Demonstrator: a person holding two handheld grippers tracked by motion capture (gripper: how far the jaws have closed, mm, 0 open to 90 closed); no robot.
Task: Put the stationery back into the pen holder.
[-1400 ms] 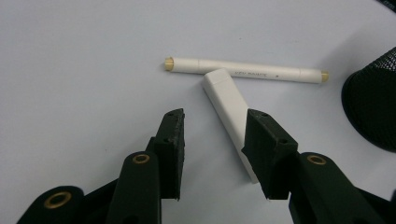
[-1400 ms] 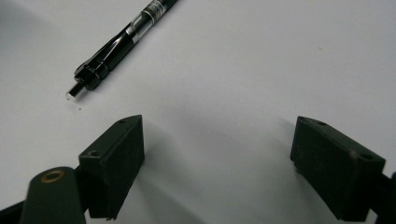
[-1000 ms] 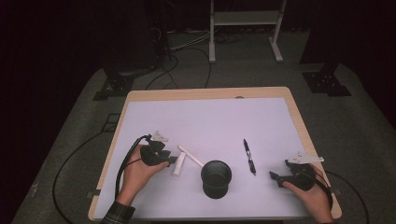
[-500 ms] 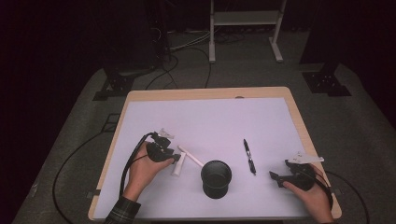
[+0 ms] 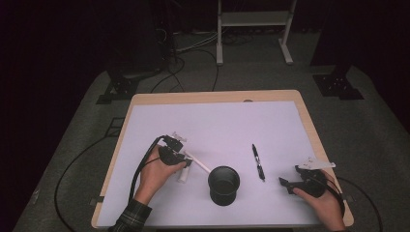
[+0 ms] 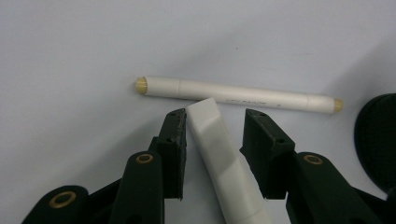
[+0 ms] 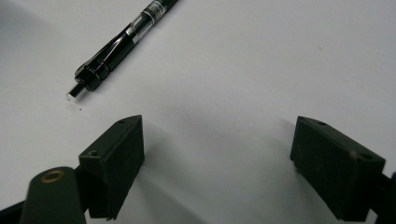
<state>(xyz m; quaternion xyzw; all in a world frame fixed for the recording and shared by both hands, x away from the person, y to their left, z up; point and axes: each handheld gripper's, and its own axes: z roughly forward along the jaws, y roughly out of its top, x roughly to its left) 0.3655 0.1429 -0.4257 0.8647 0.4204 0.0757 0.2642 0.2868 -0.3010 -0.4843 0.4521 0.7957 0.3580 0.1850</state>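
My left gripper (image 5: pixel 184 163) (image 6: pixel 215 119) lies low on the white table (image 5: pixel 217 121) with a thick white marker (image 6: pixel 219 149) (image 5: pixel 183 174) running between its jaws. One pad touches the marker's side and a gap shows at the other, so the gripper is open. Just past the fingertips a slim white pen (image 6: pixel 238 96) (image 5: pixel 199 163) with tan ends lies crosswise. At the table's front right, my right gripper (image 5: pixel 288 181) (image 7: pixel 217 135) stands wide open over bare surface. A black pen (image 7: pixel 119 44) (image 5: pixel 257 162) lies beyond it, off to its left.
A black cup (image 5: pixel 224 184) (image 6: pixel 379 140) stands upright near the front edge between the two hands, close to the slim pen's end. Cables trail off both grippers. Dark floor, stands and a white frame lie beyond the table's far edge.
My left hand has slid to the right toward the slim pen and the cup. The right hand, cup and black pen have kept still.
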